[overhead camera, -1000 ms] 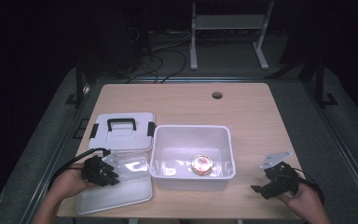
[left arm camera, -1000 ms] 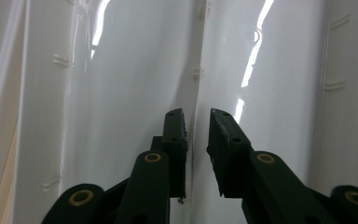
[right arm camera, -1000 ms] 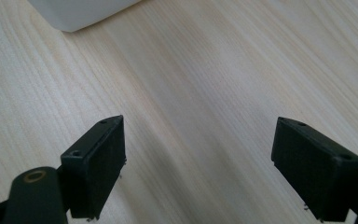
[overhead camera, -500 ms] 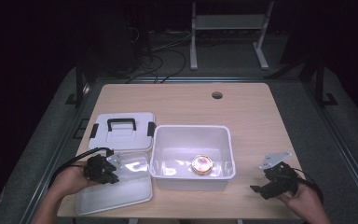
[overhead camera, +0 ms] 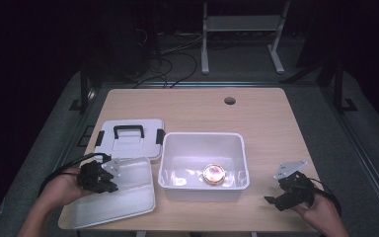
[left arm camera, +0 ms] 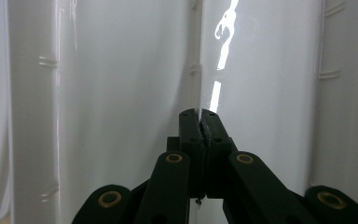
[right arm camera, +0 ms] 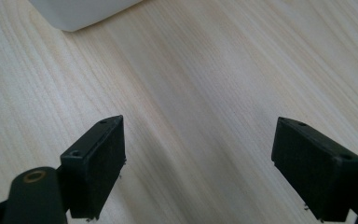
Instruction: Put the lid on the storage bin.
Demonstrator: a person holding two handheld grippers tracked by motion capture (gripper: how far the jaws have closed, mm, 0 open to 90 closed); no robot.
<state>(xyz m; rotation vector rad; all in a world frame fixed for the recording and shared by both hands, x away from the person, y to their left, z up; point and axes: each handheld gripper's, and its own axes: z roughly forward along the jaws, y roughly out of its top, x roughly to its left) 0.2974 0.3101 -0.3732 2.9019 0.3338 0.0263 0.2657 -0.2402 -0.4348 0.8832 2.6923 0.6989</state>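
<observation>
A shallow white tray lies at the table's front left. My left gripper is at its left edge, shut on a thin upright rib of the tray, as the left gripper view shows. Beside the tray stands a white bin with a small round shiny object on its floor. My right gripper is at the front right, open over bare wood with nothing between its jaws.
A white lid with a black handle lies flat behind the tray. A corner of the bin is just ahead of the right gripper. A round hole sits in the table's far side.
My left gripper has edged slightly to the left at the tray's edge. The right gripper has barely moved.
</observation>
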